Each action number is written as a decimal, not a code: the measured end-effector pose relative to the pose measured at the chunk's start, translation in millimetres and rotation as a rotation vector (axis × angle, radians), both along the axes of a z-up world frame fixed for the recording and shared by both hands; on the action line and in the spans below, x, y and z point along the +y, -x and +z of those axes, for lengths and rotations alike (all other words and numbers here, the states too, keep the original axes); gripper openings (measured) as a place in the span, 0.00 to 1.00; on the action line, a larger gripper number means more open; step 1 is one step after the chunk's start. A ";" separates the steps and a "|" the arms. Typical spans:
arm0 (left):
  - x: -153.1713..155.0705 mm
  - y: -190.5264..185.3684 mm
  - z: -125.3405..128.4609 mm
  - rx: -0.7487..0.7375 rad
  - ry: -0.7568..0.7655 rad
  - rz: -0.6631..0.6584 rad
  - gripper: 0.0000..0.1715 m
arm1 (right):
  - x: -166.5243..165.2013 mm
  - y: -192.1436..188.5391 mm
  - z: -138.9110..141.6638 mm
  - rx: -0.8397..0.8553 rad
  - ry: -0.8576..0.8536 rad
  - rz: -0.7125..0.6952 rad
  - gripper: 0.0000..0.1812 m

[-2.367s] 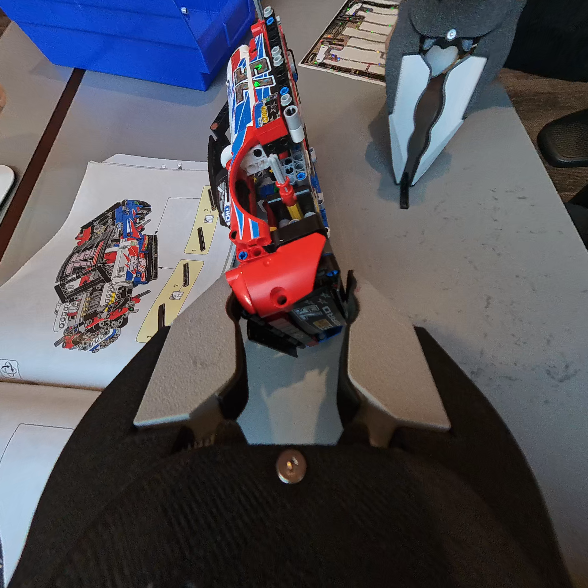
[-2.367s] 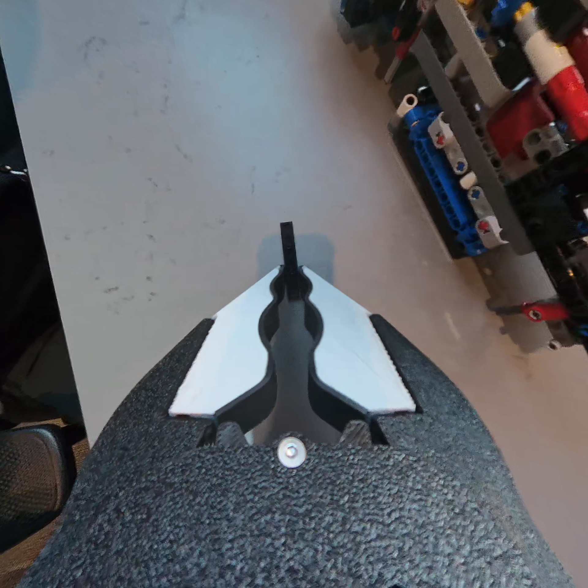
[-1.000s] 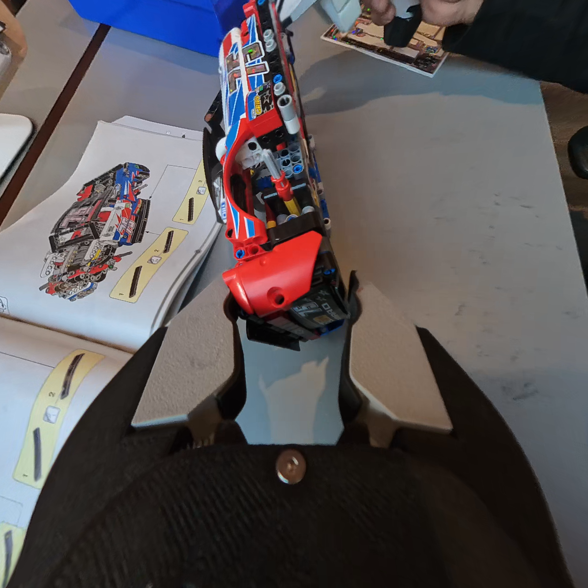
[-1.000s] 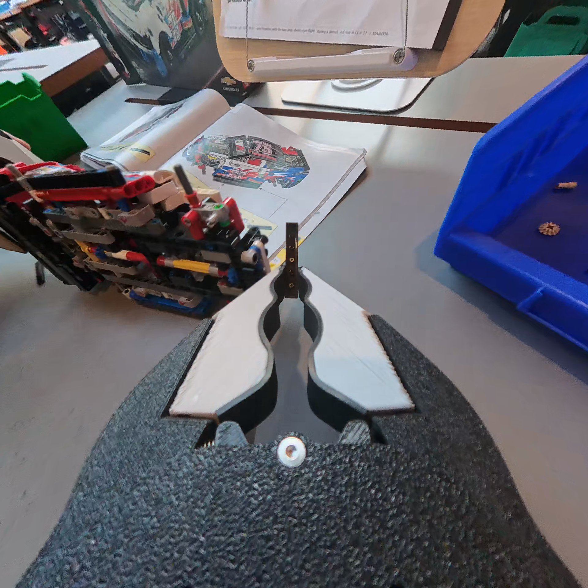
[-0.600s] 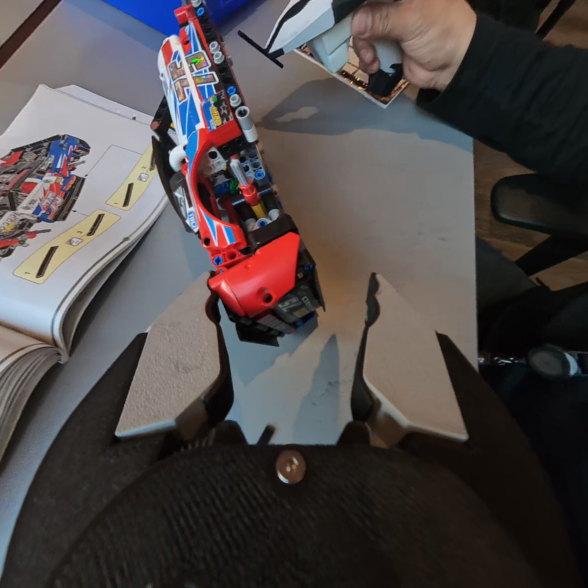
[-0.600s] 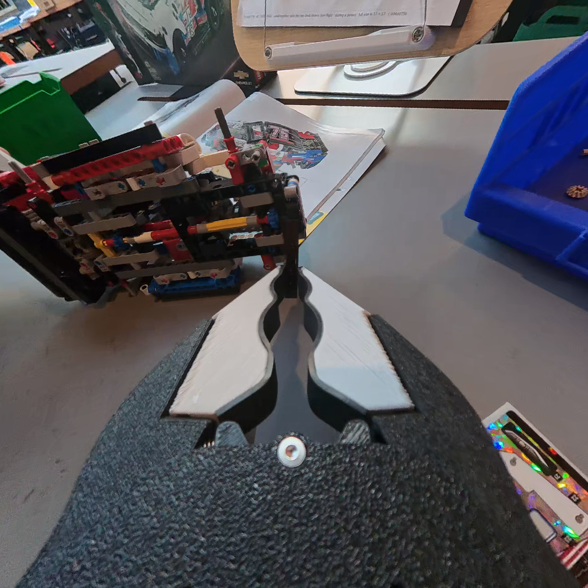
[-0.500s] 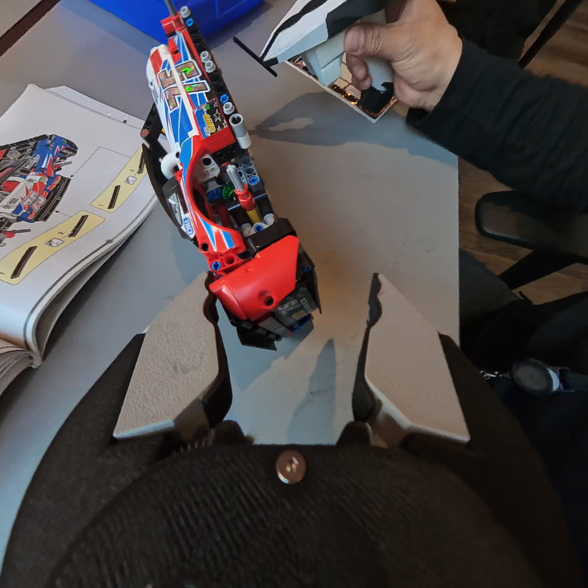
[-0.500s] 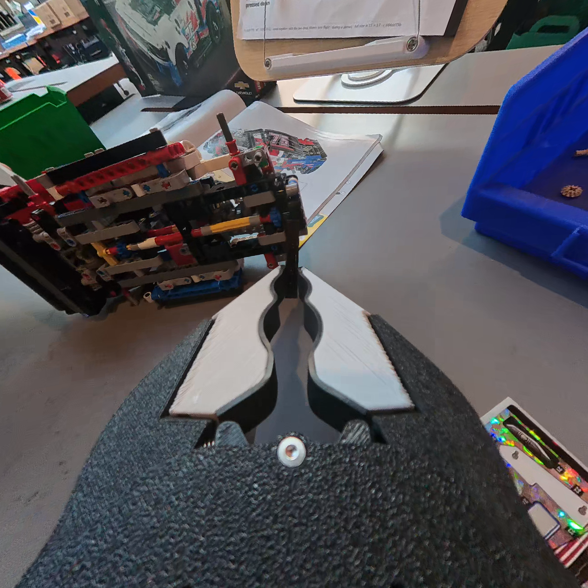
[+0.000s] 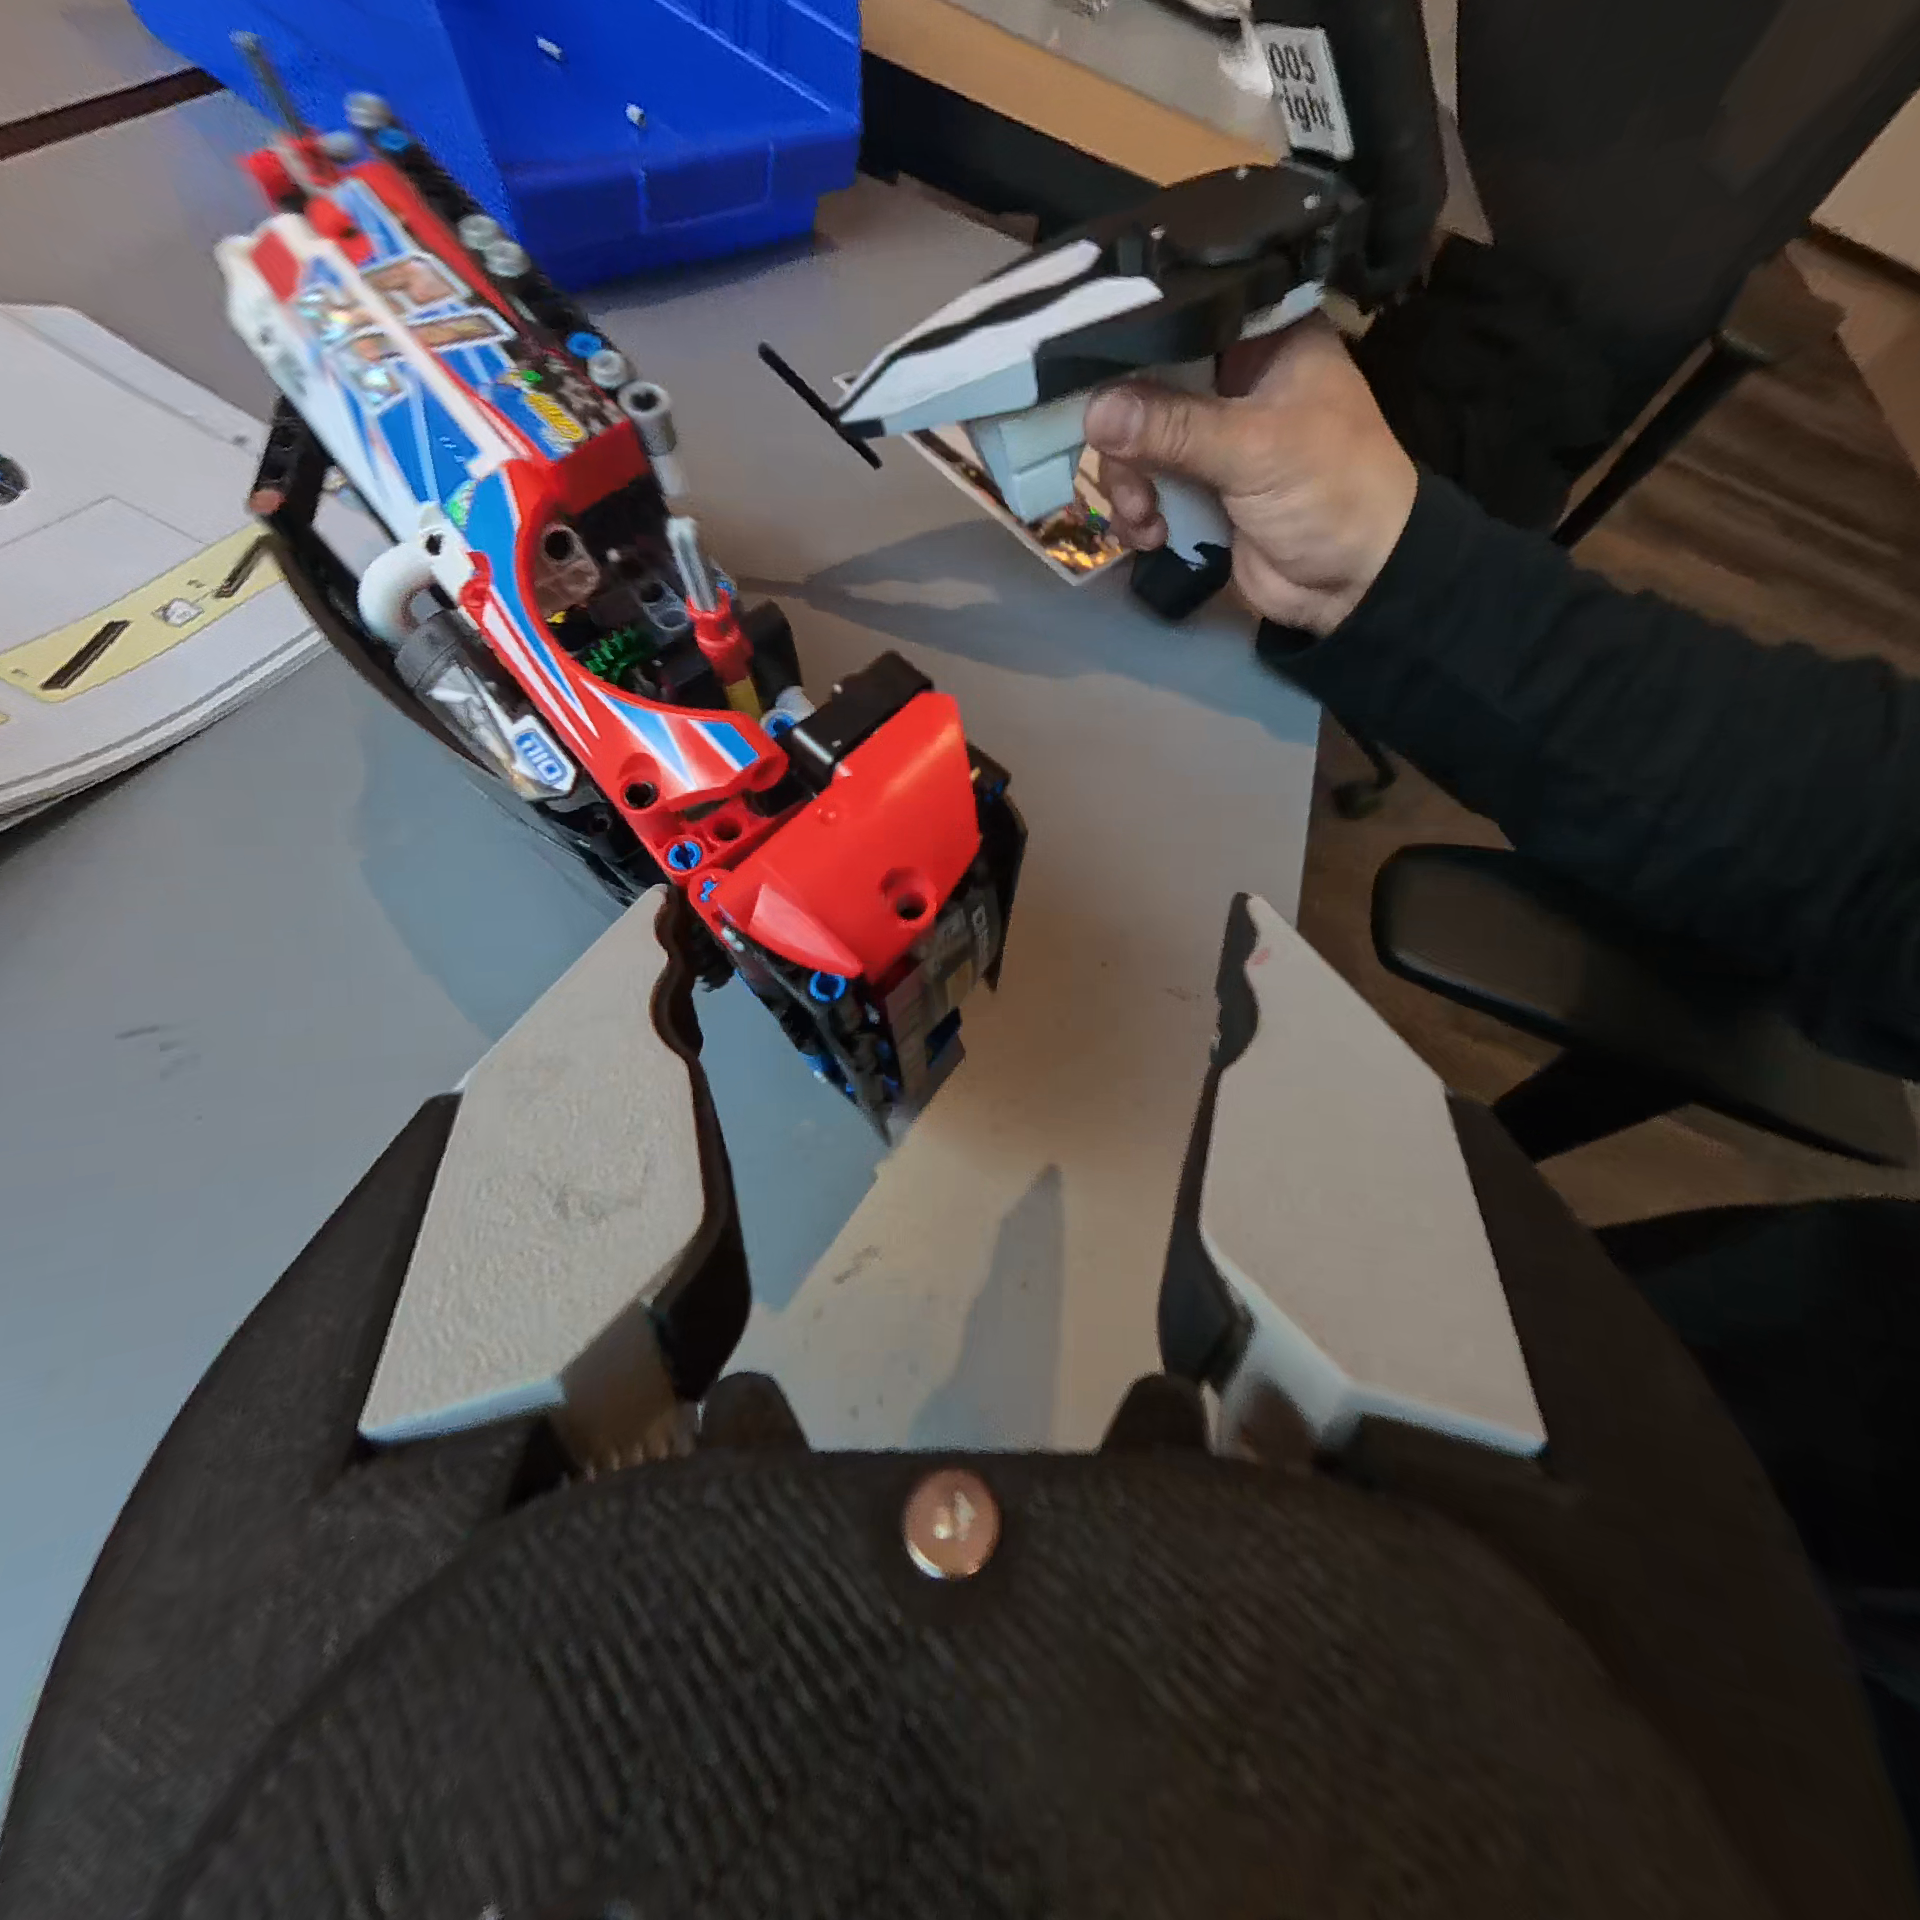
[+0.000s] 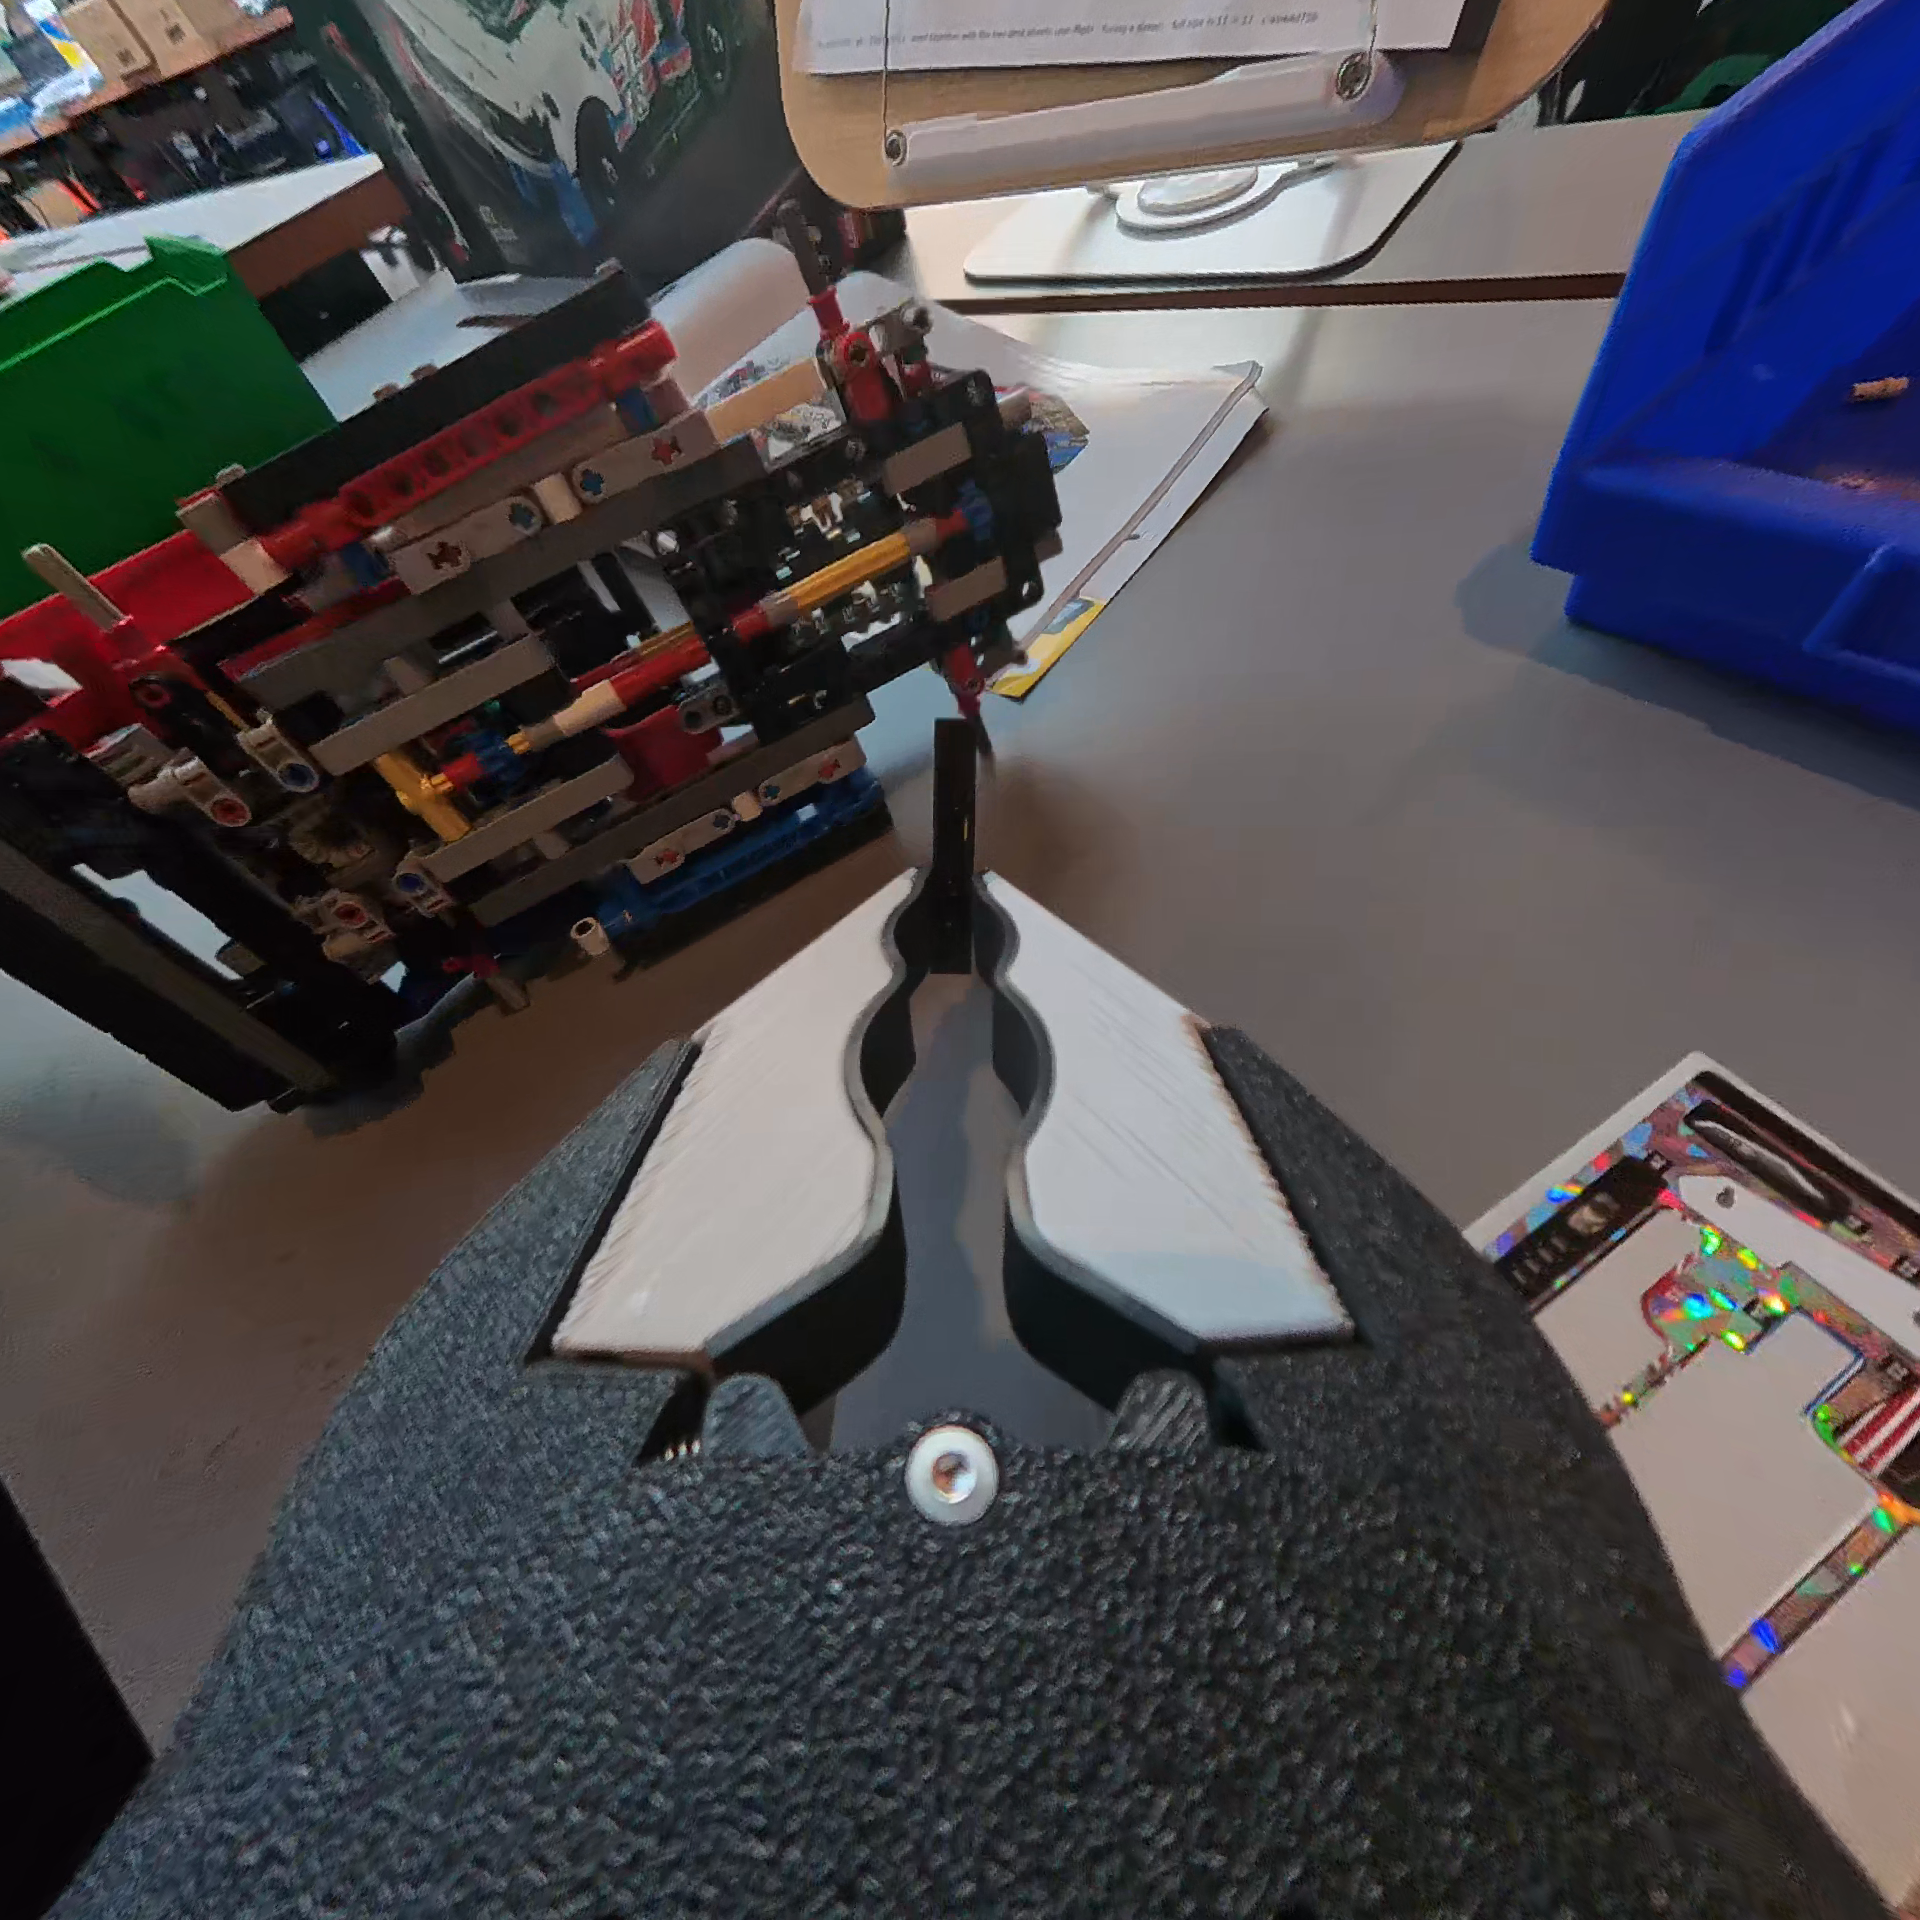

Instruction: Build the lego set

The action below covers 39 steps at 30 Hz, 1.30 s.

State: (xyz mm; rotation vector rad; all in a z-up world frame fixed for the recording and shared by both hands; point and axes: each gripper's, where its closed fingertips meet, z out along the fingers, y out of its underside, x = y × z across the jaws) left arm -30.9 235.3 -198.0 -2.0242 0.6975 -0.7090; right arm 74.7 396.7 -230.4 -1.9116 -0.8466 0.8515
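The red, blue and white lego car (image 9: 623,582) lies on its side on the grey table (image 9: 208,987). My left gripper (image 9: 951,935) is open and empty, and the car's red nose sits between its fingertips, close to the left finger (image 9: 582,1122). In the right wrist view the car's underside (image 10: 582,644) faces me. My right gripper (image 10: 951,904) is shut on a thin black lego piece (image 10: 954,821), which sticks out just short of the car's rear end. This gripper also shows in the left wrist view (image 9: 997,353), held by a hand (image 9: 1257,478).
A blue bin (image 10: 1766,416) stands on the right, also in the left wrist view (image 9: 623,104). An open instruction book (image 9: 104,582) lies beyond the car. A shiny sticker sheet (image 10: 1714,1351) lies near the right gripper. A green bin (image 10: 125,395) and a chair armrest (image 9: 1558,966) are nearby. My hands' fingertips stand some 20 centimeters from each other.
My left gripper has opened and let go of the car's nose. My right gripper lifted the black piece off the table to the car's rear end, then drew back slightly.
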 end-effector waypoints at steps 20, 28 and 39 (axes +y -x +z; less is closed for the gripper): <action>-4.1 -5.3 -53.0 0.398 -0.141 -0.150 0.51 | -17.7 -11.5 -16.9 -0.095 0.027 0.029 0.03; 83.5 64.1 61.7 0.753 -0.739 -0.349 0.53 | -35.6 -35.8 -21.4 -0.114 0.039 0.016 0.03; 163.2 62.3 6.6 1.084 -0.739 -0.689 0.48 | -68.7 -41.4 -10.7 -0.079 0.033 0.048 0.03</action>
